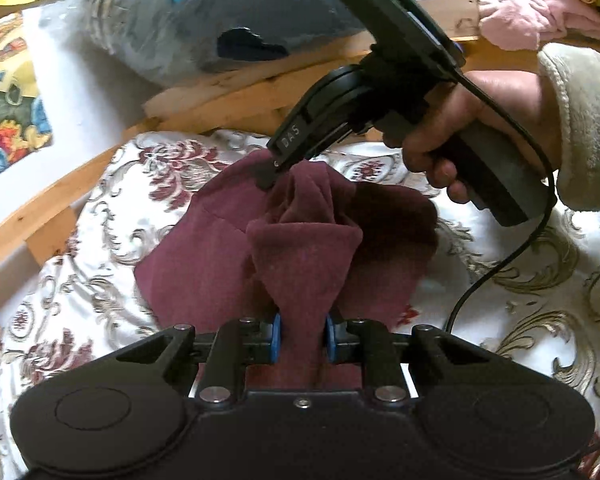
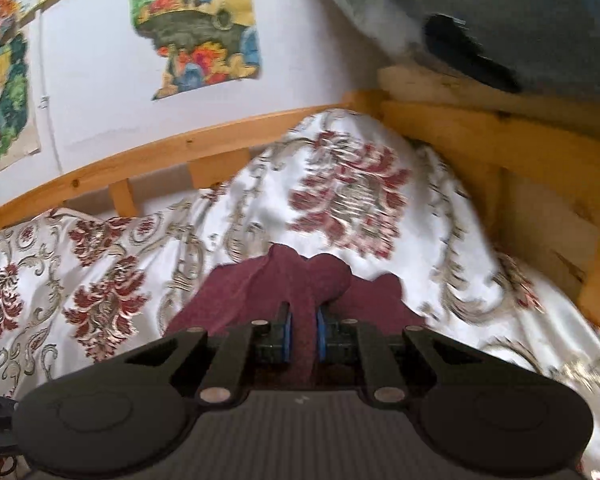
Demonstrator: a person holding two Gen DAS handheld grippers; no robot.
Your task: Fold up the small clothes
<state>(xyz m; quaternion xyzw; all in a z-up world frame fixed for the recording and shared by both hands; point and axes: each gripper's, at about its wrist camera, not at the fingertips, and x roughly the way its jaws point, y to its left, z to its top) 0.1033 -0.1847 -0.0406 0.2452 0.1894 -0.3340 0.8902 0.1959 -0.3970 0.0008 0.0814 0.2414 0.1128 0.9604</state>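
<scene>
A small maroon garment (image 1: 204,256) lies on a white bedspread with a red and gold floral pattern (image 1: 80,280). My left gripper (image 1: 303,338) is shut on a near fold of the maroon garment and lifts it. My right gripper (image 1: 266,178), held by a hand in a cream sleeve, pinches the garment's far edge in the left wrist view. In the right wrist view my right gripper (image 2: 302,338) is shut on a bunched strip of the maroon garment (image 2: 236,292), with the cloth raised between the blue pads (image 2: 286,336).
A wooden bed frame (image 1: 60,200) runs along the far side against a white wall with colourful pictures (image 2: 196,28). A grey-blue plush bundle (image 1: 220,16) rests on the wooden boards. Pink clothes (image 1: 540,12) are piled at the far right. A black cable (image 1: 500,268) trails over the bedspread.
</scene>
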